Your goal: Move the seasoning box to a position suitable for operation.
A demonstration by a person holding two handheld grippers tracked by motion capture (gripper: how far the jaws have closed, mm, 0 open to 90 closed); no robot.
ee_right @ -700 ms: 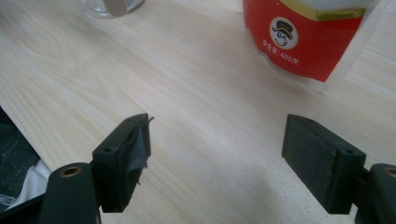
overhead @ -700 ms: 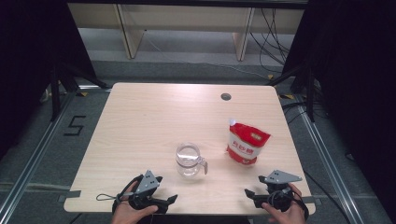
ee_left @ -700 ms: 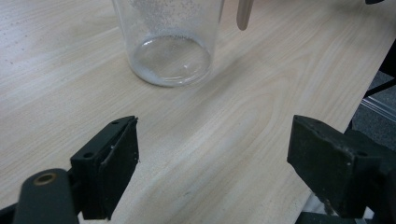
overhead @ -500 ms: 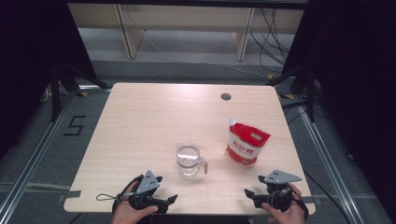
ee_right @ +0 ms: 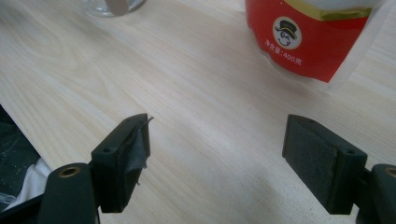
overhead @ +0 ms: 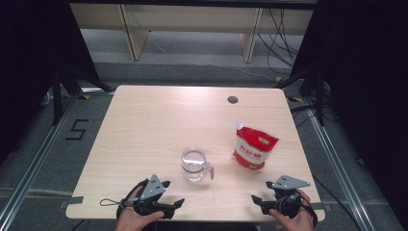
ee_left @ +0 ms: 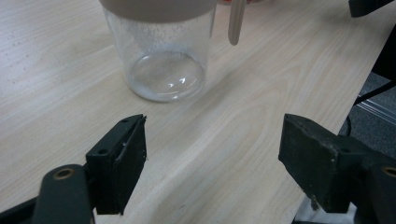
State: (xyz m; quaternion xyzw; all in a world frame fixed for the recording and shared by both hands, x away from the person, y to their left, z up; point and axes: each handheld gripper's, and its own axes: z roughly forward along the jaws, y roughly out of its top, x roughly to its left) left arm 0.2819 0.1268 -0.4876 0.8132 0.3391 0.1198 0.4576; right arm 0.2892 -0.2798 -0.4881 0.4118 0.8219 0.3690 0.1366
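A clear glass mug [overhead: 195, 164] with a handle stands near the middle front of the light wooden table [overhead: 159, 120]; its empty base [ee_left: 164, 77] is close ahead in the left gripper view. A red and white pouch [overhead: 254, 148] stands to its right, and its red front [ee_right: 312, 37] faces the right gripper view. My left gripper [overhead: 172, 196] rests at the front left edge, open, with nothing between its jaws [ee_left: 212, 156]. At the front right edge my right gripper [overhead: 257, 200] is open over bare wood [ee_right: 217, 158].
A small dark grommet hole [overhead: 233, 100] sits near the table's far edge. Shelving legs [overhead: 130, 33] and cables [overhead: 281, 29] lie on the floor beyond. Black curtains hang at both sides.
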